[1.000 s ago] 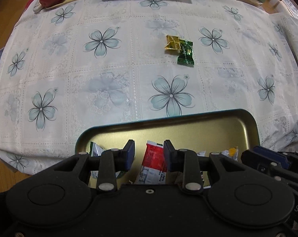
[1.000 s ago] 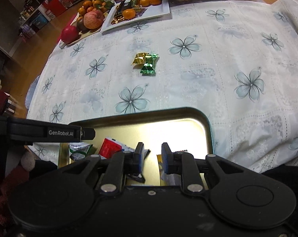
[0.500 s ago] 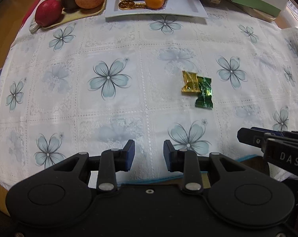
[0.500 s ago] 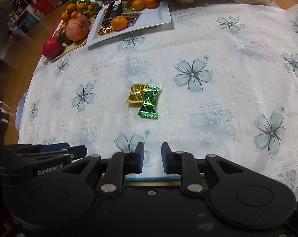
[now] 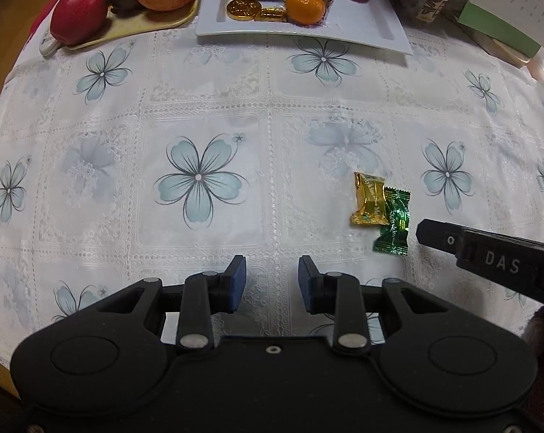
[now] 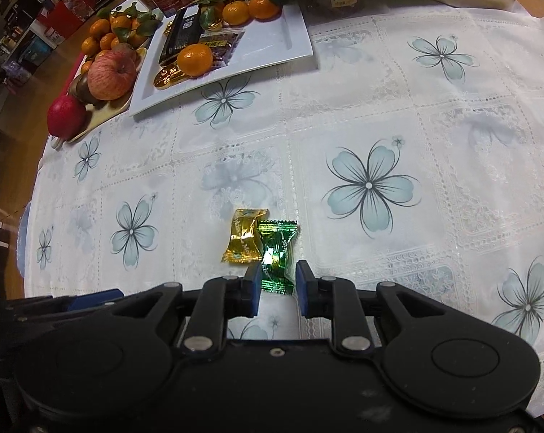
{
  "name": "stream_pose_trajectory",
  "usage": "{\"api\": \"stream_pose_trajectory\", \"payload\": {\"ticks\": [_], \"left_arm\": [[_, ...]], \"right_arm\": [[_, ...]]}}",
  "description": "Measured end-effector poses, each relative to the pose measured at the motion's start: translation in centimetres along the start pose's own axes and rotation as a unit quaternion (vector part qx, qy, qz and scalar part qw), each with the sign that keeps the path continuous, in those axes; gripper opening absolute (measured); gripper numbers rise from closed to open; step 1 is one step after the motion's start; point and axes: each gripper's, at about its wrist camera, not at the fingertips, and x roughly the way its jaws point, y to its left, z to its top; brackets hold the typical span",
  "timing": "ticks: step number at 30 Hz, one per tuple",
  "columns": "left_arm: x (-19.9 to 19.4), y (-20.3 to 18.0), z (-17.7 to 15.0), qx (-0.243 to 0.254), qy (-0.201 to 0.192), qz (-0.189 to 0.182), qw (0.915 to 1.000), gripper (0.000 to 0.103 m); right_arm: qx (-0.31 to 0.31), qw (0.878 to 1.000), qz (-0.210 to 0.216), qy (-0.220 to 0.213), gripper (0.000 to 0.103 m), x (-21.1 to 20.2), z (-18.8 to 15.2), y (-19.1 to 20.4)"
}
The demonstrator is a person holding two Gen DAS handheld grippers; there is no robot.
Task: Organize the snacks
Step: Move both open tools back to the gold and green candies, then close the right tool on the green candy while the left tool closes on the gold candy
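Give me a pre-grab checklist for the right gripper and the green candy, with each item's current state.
1. Green candy sits between the right gripper's fingers: ok, its near end lies in the gap.
2. Pads clear of the wrapper: cannot tell, the left pad looks very close to it.
3. Gold candy outside the grip: ok, it lies beside the left finger, though it touches the green candy and may shift with it.
4. Left gripper out of the way: ok, open, empty, over bare tablecloth.
5. Candy flat on the cloth: ok.
6. White plate and fruit far from the grab: ok.
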Motion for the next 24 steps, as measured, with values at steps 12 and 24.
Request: {"api": "stream_pose_trajectory", "payload": {"ticks": [12,24], "left_arm": [[0.0,0.5,-0.2,-0.007,0.012,-0.014,0.9998,0.040],[-0.6,1.4,0.1,-0.023,0.004,-0.007,0.9997,0.040]], "right_arm": [[0.038,0.999,-0.014,0.004,0.025,2.3,1.3,0.3],[0.023,0.999,-0.033,0.010,0.025,3.7,1.2,1.3]]}}
